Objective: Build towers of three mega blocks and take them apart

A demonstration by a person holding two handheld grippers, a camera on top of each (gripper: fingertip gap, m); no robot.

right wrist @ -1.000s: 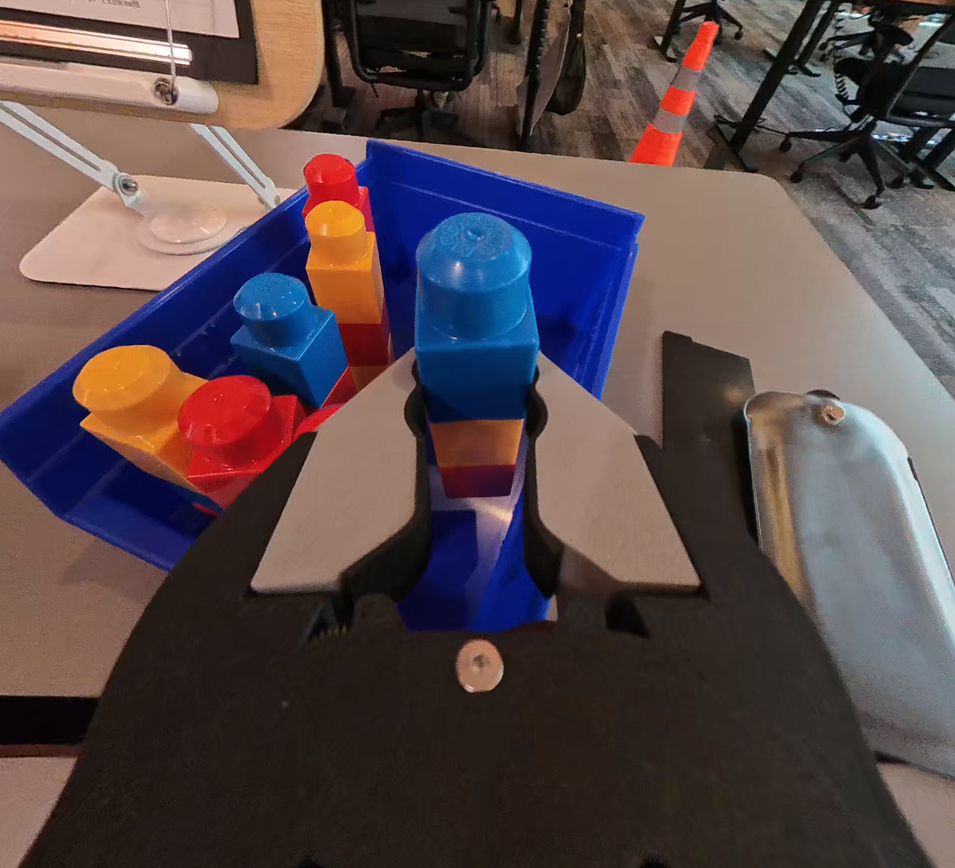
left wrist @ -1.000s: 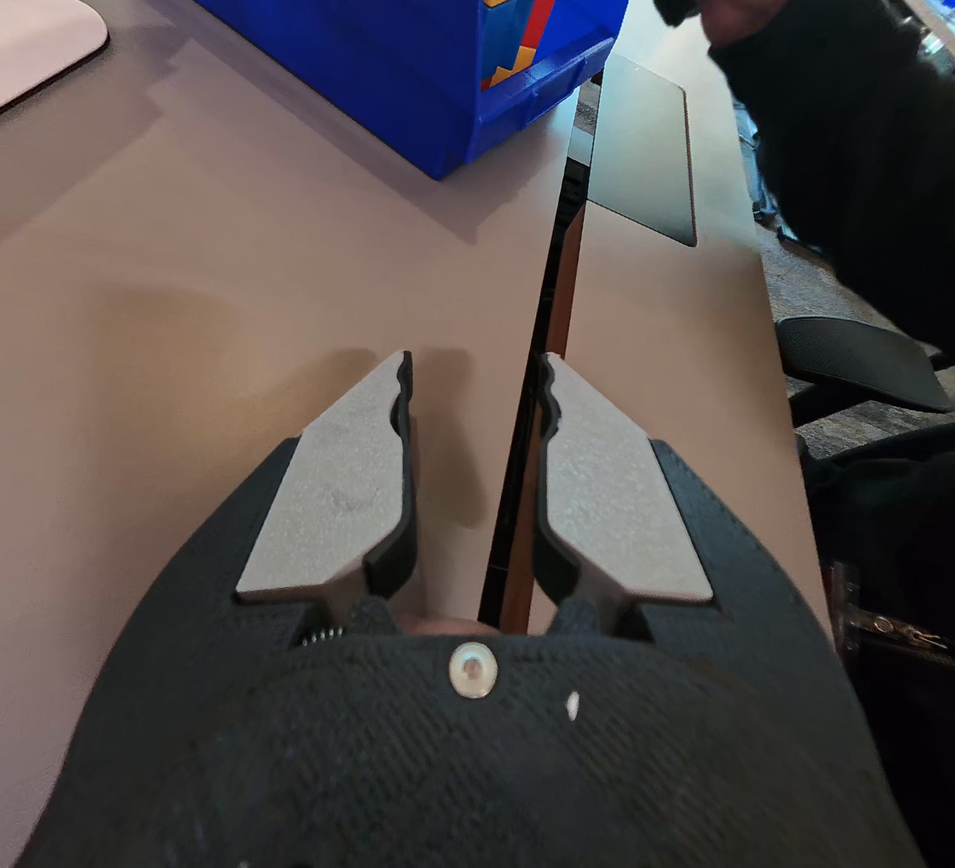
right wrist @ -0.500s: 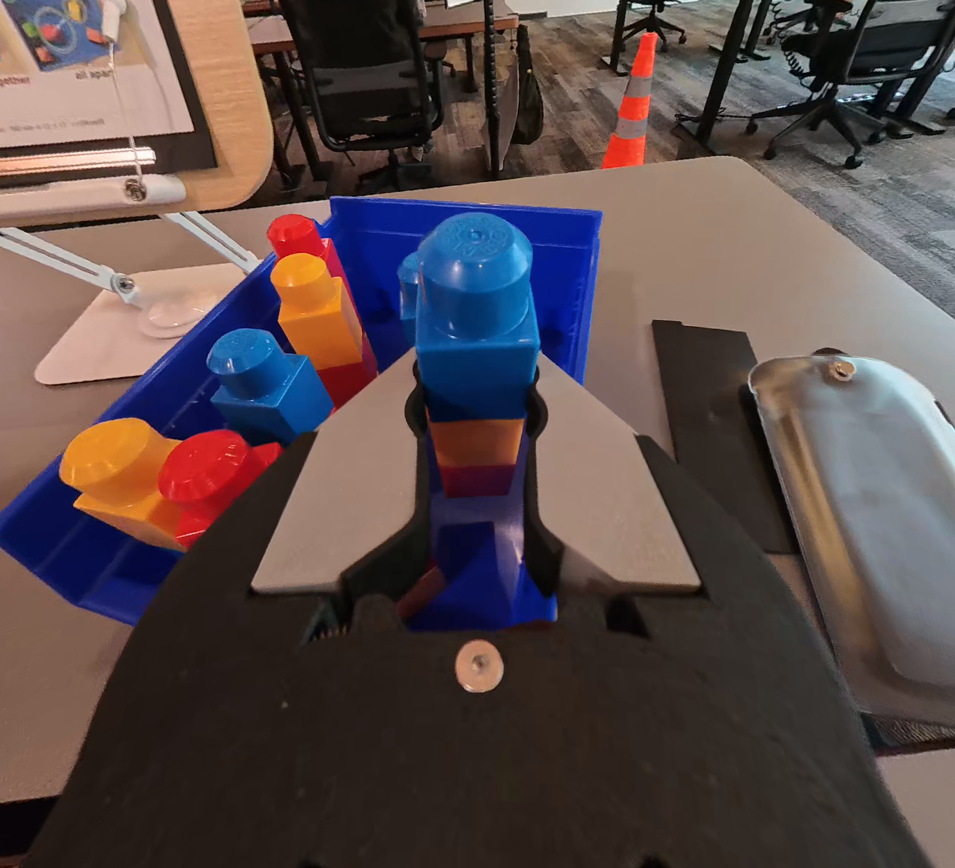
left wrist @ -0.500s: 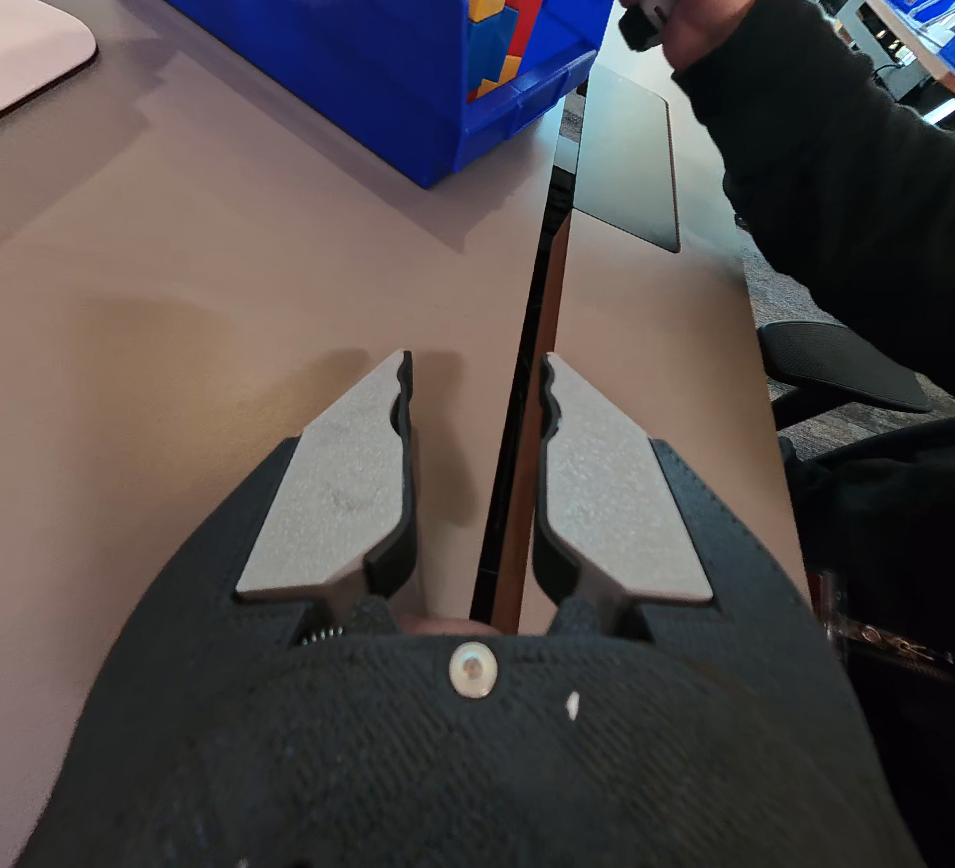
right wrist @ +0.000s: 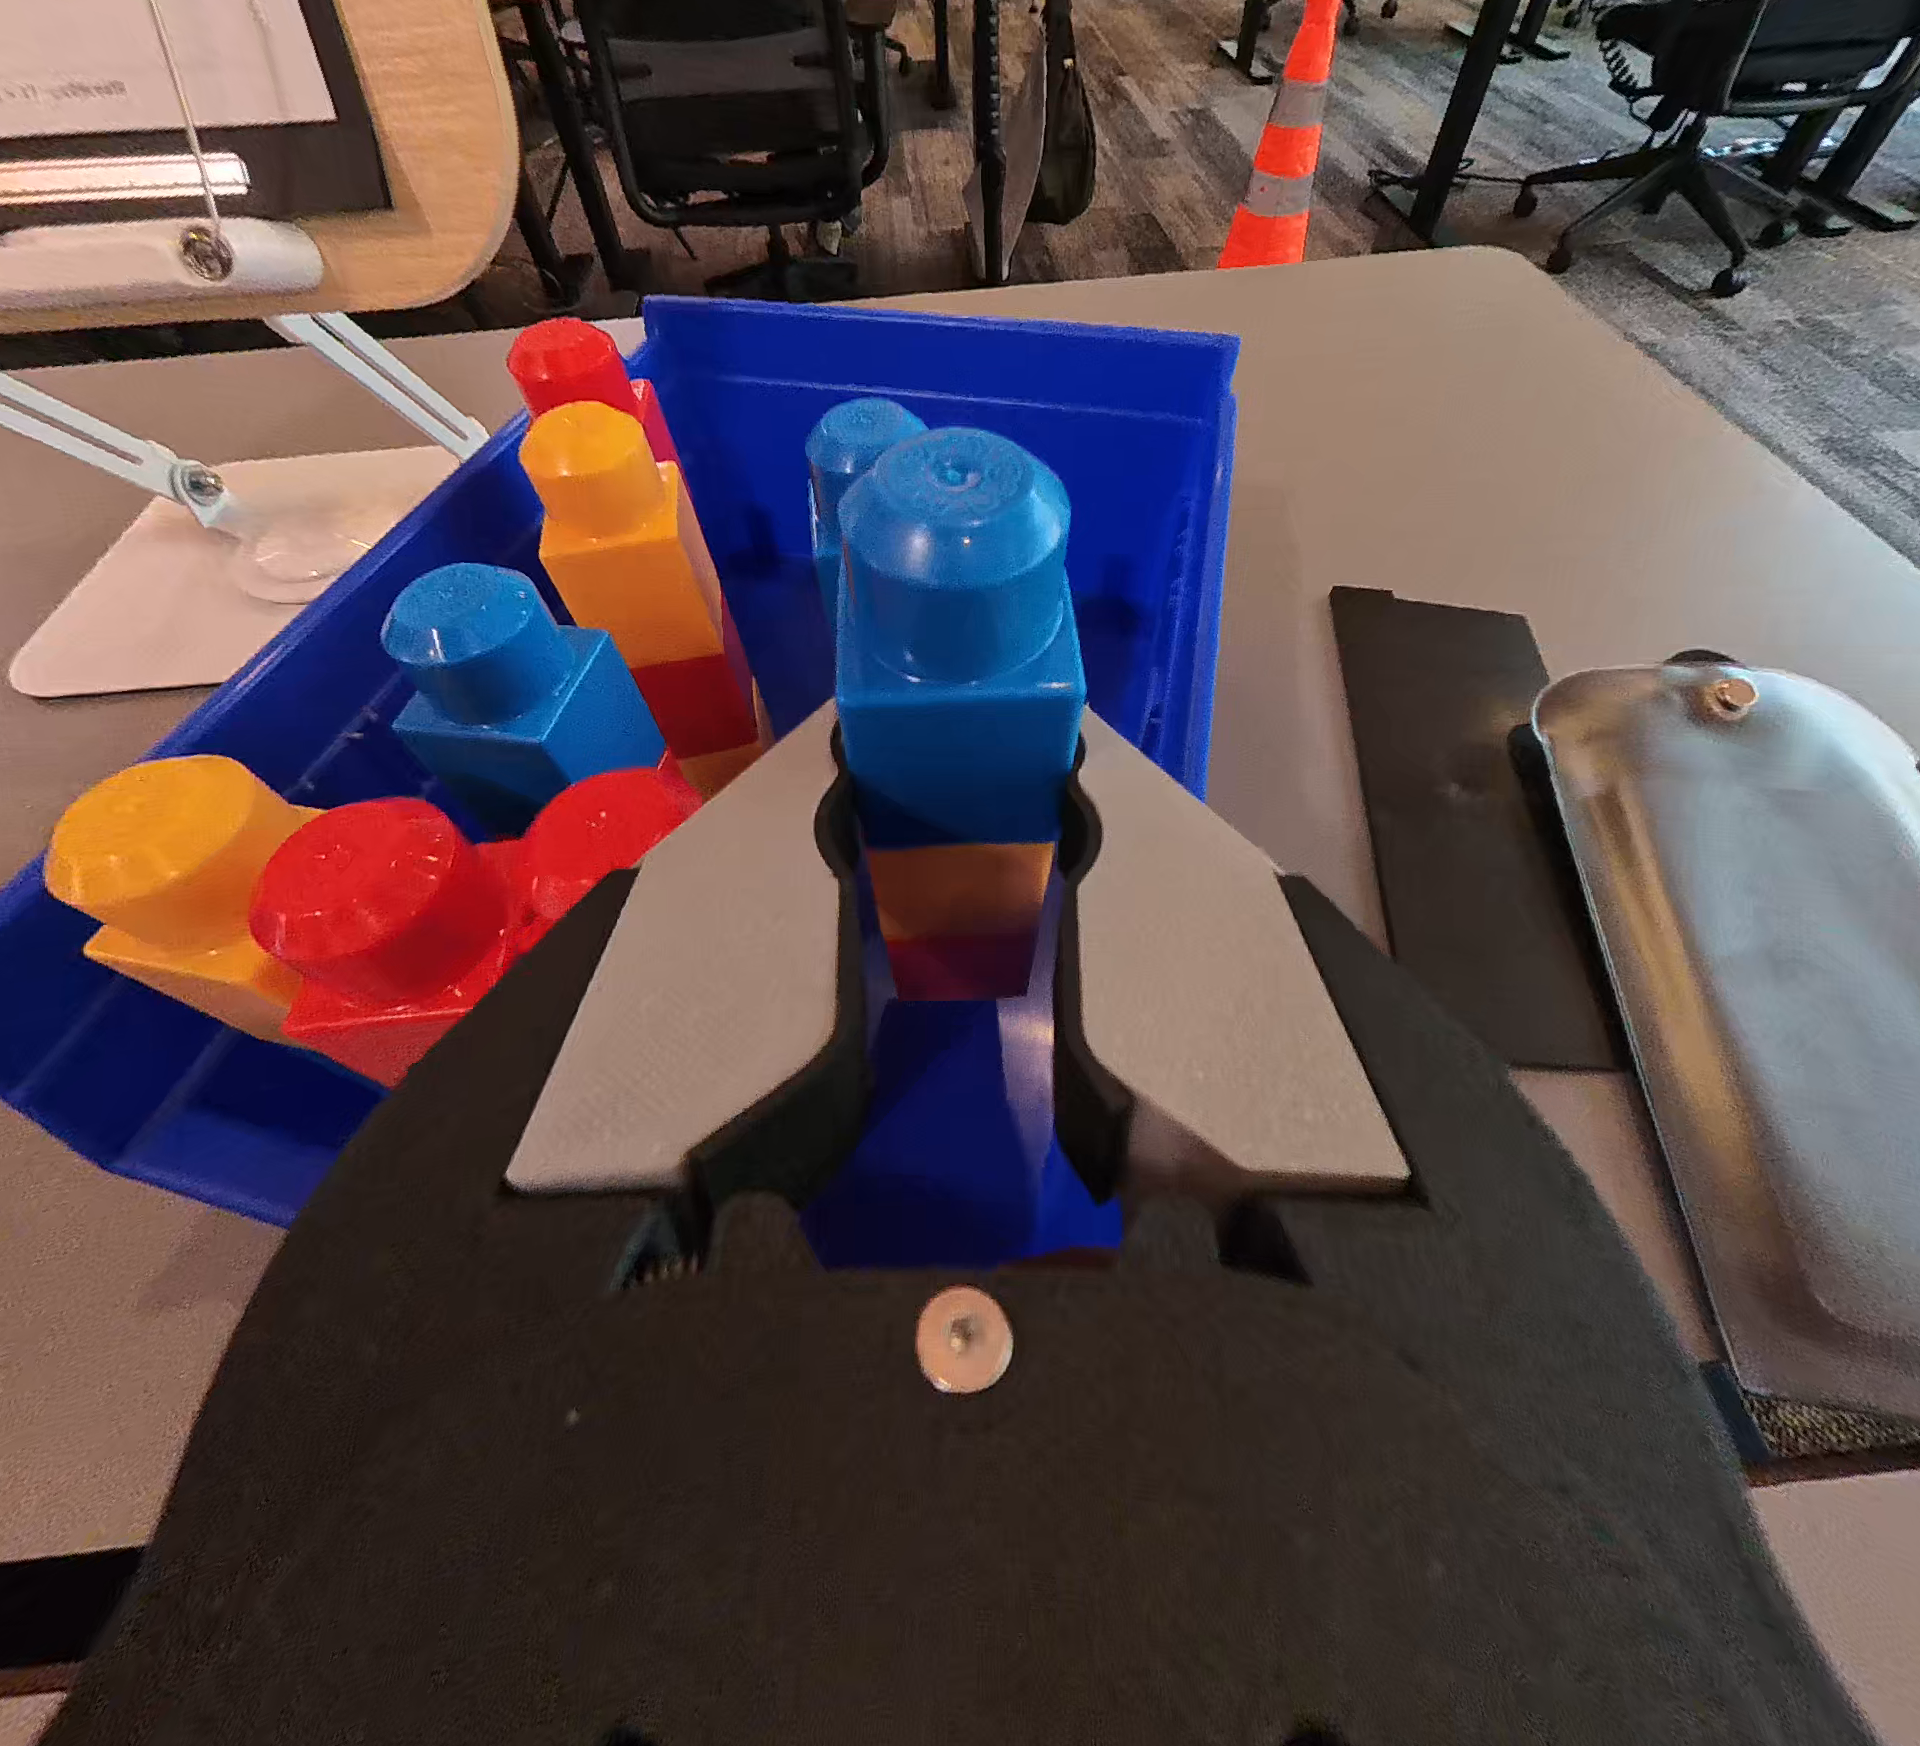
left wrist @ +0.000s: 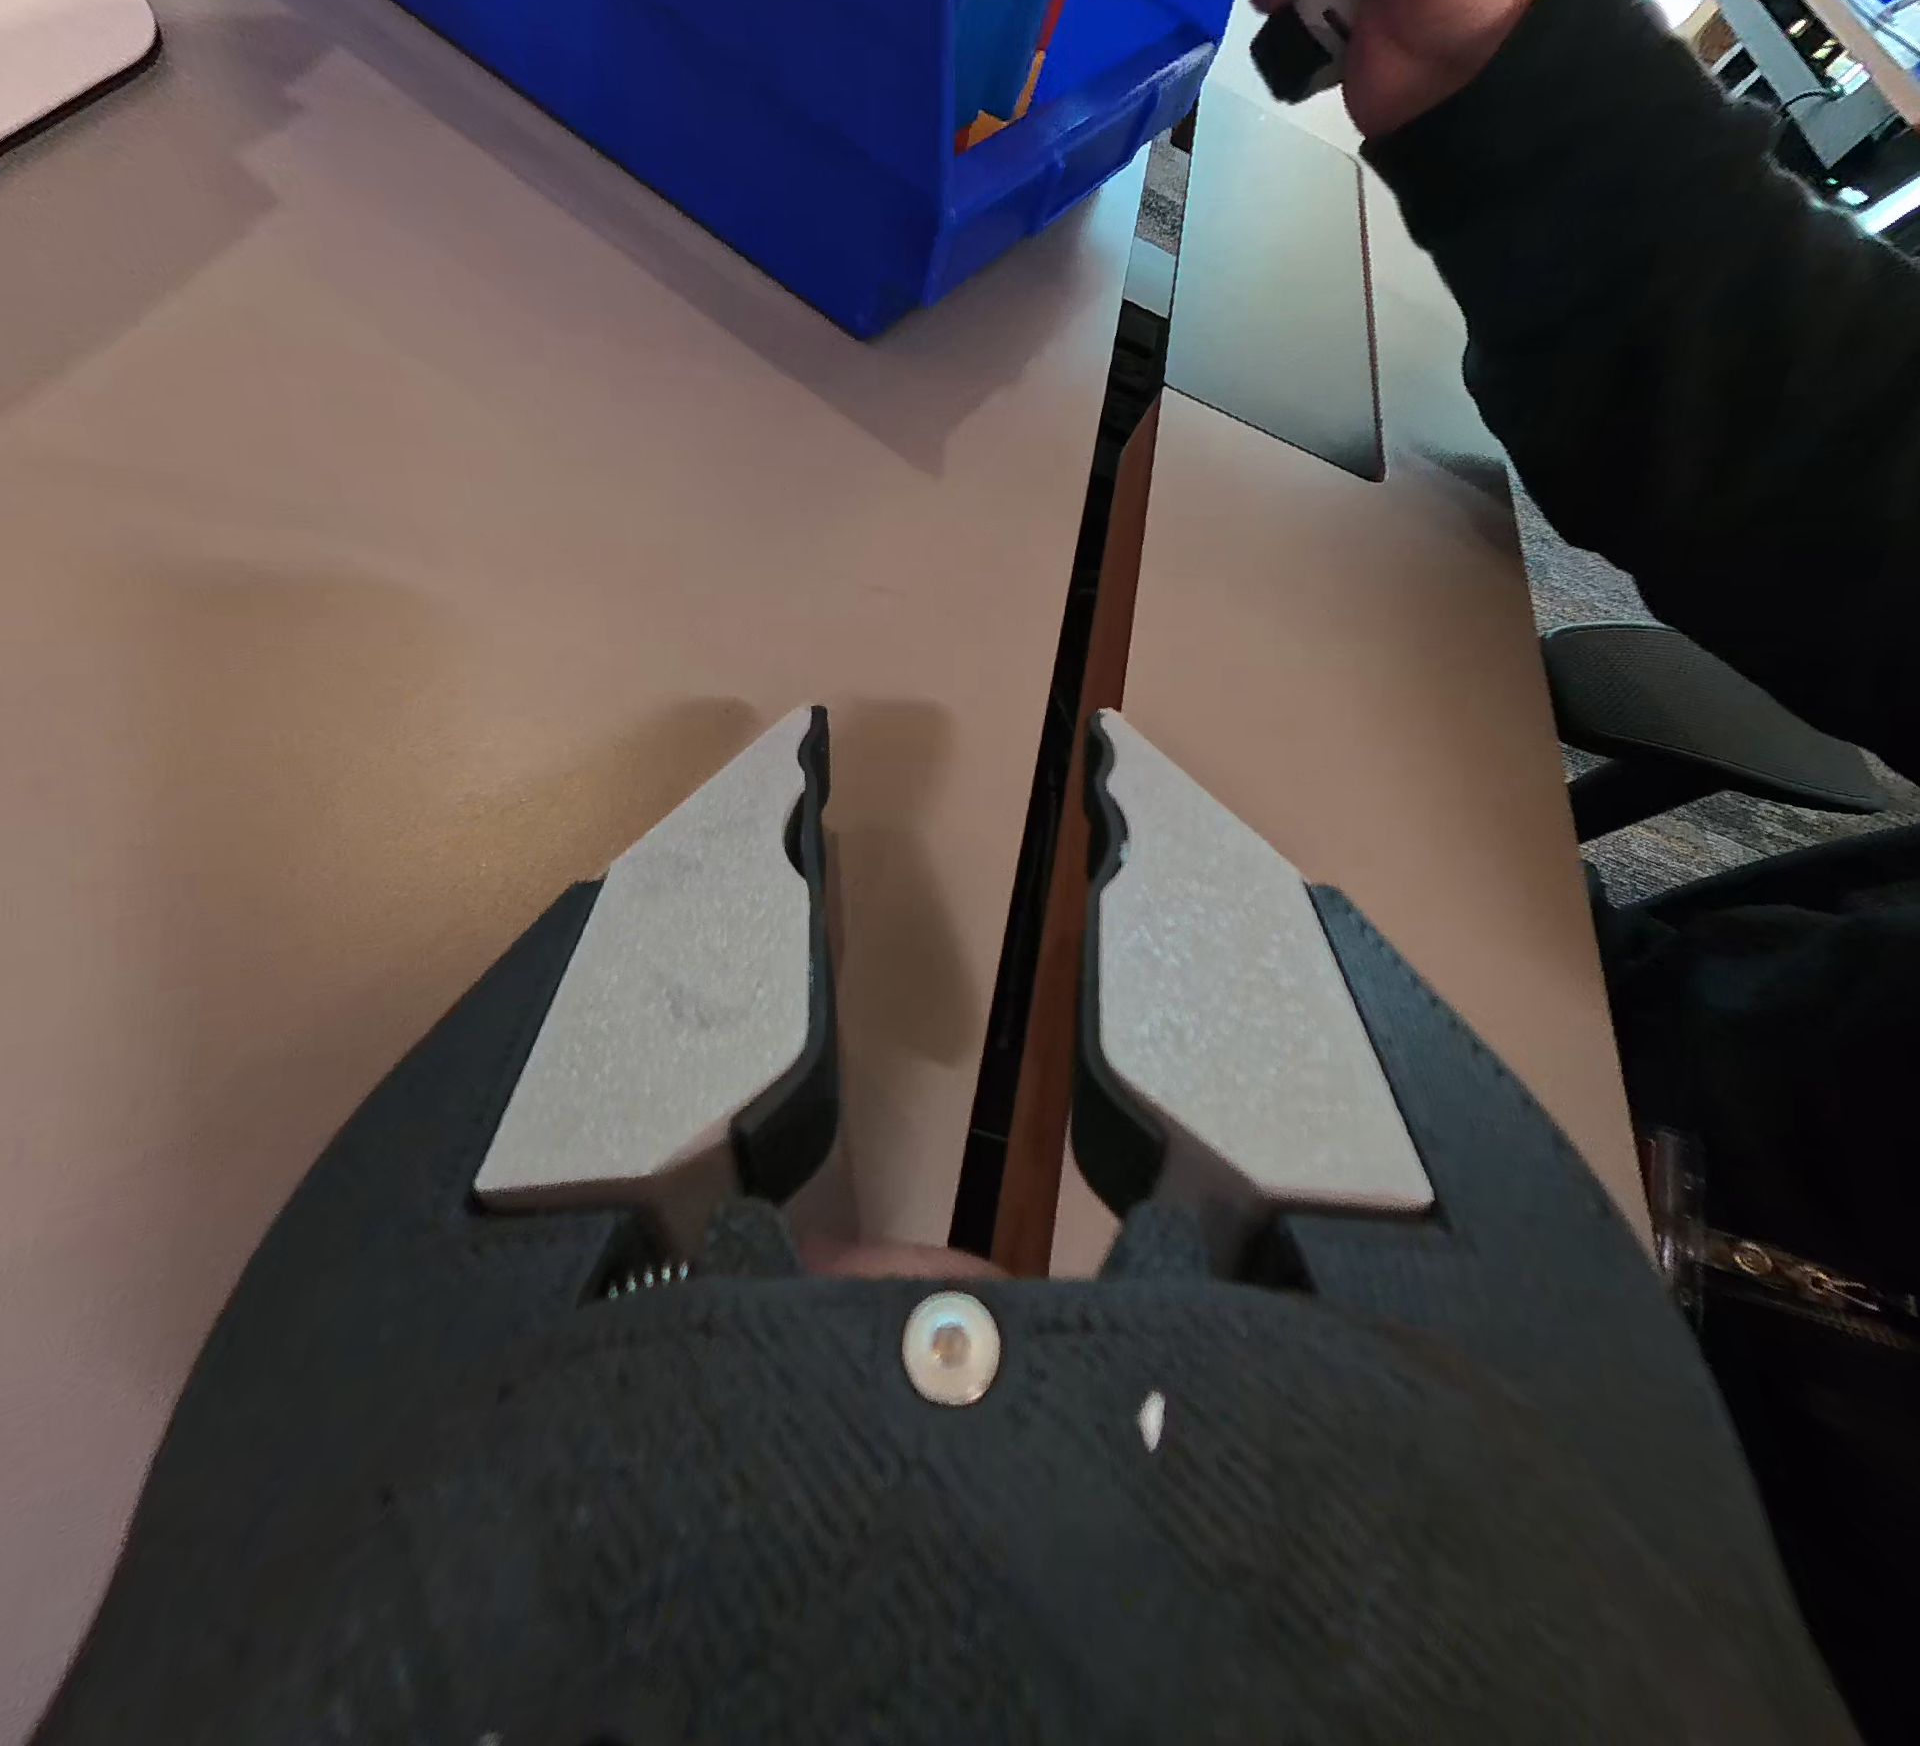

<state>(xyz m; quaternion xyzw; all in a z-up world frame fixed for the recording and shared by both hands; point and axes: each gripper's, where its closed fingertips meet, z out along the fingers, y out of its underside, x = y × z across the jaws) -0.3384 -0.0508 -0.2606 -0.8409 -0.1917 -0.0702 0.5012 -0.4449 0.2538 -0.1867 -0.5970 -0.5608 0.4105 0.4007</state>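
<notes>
Fingers (left wrist: 717, 948) hover over beige table (left wrist: 416, 553).

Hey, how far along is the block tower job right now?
Done: a three-block tower, blue over orange over red, is assembled, and another orange-topped stack stands in the blue plastic bin. In hand: the right claw is shut on the blue-topped tower over the bin. Left: loose orange, red and blue blocks lie unstacked in the bin, and the left claw is open, holding nothing, above the tan table.
</notes>
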